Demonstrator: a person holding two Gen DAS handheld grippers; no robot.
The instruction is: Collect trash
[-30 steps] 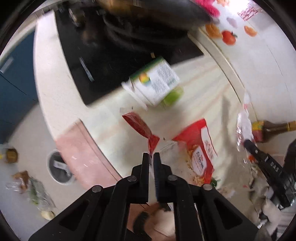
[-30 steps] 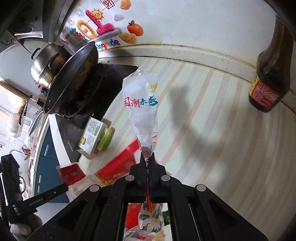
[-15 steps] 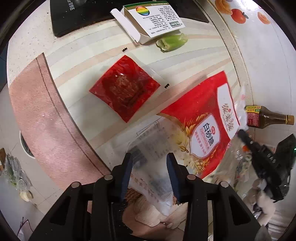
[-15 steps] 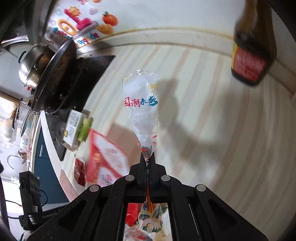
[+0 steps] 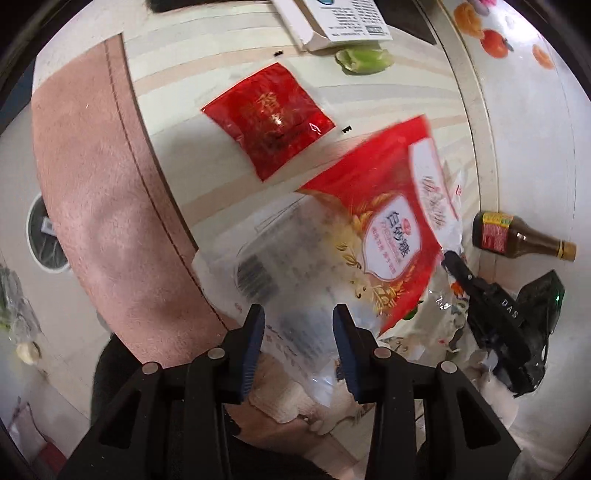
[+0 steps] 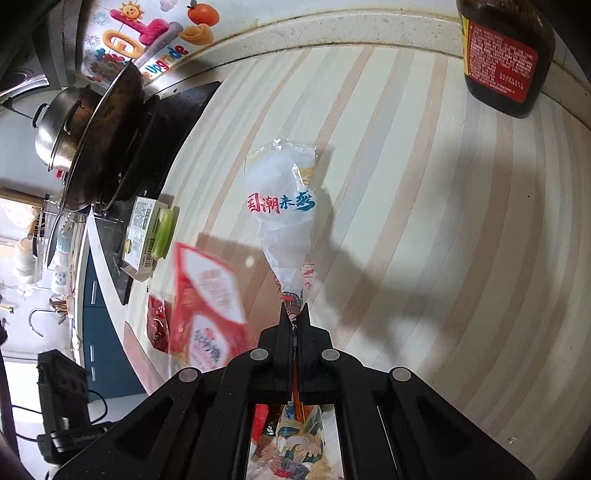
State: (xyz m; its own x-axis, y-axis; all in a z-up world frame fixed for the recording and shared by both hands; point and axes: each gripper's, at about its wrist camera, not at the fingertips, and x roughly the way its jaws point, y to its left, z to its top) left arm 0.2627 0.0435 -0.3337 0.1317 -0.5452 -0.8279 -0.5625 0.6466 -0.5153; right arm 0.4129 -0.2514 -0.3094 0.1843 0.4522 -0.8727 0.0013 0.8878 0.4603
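My left gripper (image 5: 298, 321) is open, its jaws on either side of the clear end of a red and white sugar bag (image 5: 384, 225), which looks lifted off the striped counter (image 5: 221, 62). A small red sauce packet (image 5: 269, 118) lies flat on the counter beyond it. My right gripper (image 6: 294, 317) is shut on a clear plastic wrapper (image 6: 284, 206) with red and blue print and holds it above the counter (image 6: 424, 240). The sugar bag (image 6: 207, 306) and sauce packet (image 6: 156, 325) also show at the left of the right wrist view.
A white carton (image 5: 340, 22) and a green pepper piece (image 5: 364, 60) lie near the black stove. A dark sauce bottle (image 5: 517, 240) stands by the wall. A wok (image 6: 99, 129) sits on the stove. A bin (image 5: 44, 236) stands on the floor below the counter edge.
My left gripper let go of the red sauce packet, which now lies on the counter, opened, and came down around the sugar bag. My right gripper kept hold of the wrapper.
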